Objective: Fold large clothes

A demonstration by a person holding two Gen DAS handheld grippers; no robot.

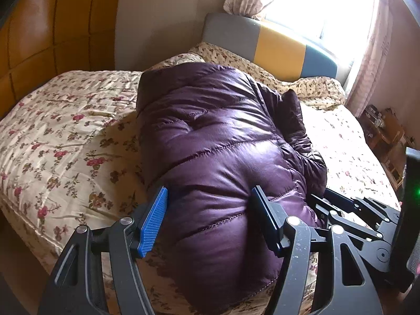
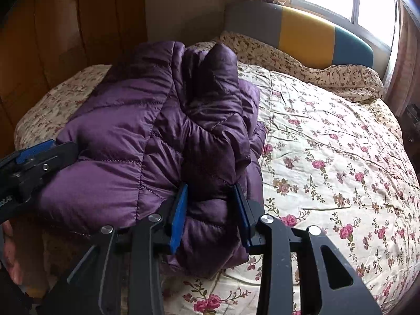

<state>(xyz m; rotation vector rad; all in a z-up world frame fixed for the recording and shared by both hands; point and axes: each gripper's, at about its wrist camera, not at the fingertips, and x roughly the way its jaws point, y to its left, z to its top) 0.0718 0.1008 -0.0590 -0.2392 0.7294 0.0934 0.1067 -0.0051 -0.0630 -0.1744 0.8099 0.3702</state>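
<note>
Right tool [image 2: 212, 215] pinches a thick fold of the purple down jacket [image 2: 147, 141] between its blue pads, at the garment's 5 o'clock corner. Left tool [image 1: 210, 220] straddles the near end of the jacket with jaws set wide, pads apart from the fabric at 9 and 3 o'clock. Folded into a bundle, the jacket lies on the flowered bedspread [image 2: 328, 157], headboard [image 2: 304, 34] at 1 o'clock.

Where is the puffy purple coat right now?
The purple coat lies bunched on the flowery bedspread, near the bed's foot, its near edge between both grippers.
</note>
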